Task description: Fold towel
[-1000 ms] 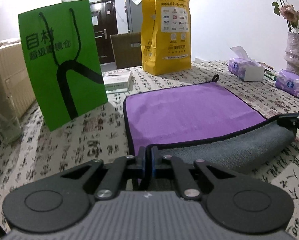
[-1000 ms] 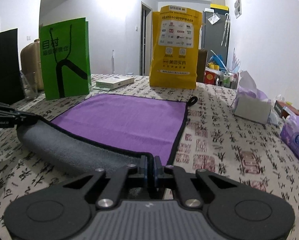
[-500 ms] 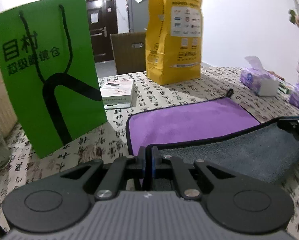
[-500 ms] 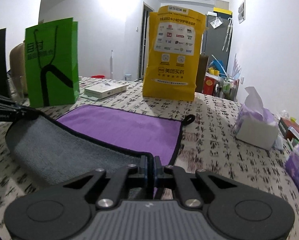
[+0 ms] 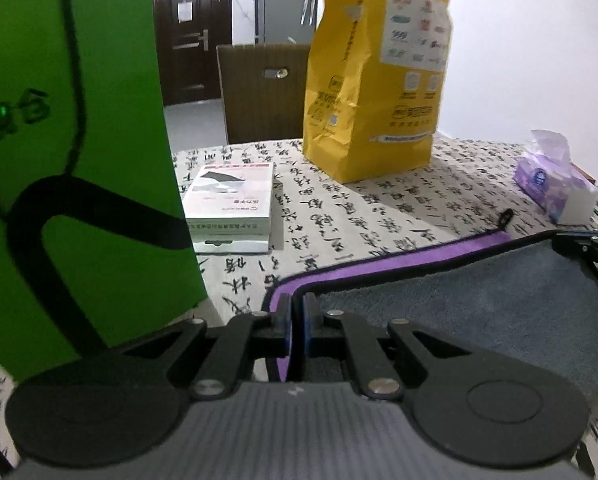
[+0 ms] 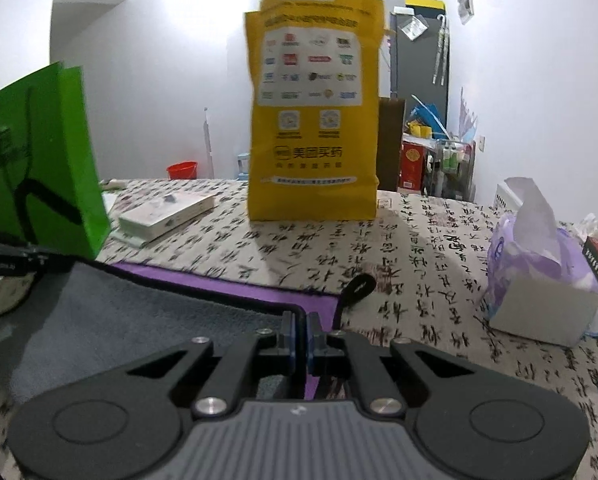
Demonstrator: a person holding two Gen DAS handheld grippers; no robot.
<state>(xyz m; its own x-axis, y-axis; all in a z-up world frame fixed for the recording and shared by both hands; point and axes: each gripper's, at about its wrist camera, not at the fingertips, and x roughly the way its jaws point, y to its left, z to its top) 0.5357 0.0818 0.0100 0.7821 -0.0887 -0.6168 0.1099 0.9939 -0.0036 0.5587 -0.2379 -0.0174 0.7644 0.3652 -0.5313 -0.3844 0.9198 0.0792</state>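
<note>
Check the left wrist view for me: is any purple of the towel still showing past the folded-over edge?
Yes, a narrow purple strip of the towel shows beyond the black-trimmed edge of the grey flap held by the left gripper.

Dim, motion-blurred, fisheye-warped edges.

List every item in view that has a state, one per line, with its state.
Towel: partly folded, grey side up, purple strip showing along the far edge.
Left gripper: shut on a towel corner.
Right gripper: shut on a towel corner.
Yellow paper bag: upright.
Green paper bag: upright.
Tissue pack: open, tissue sticking out.
White box: lying flat, closed.
Dark door: shut.
</note>
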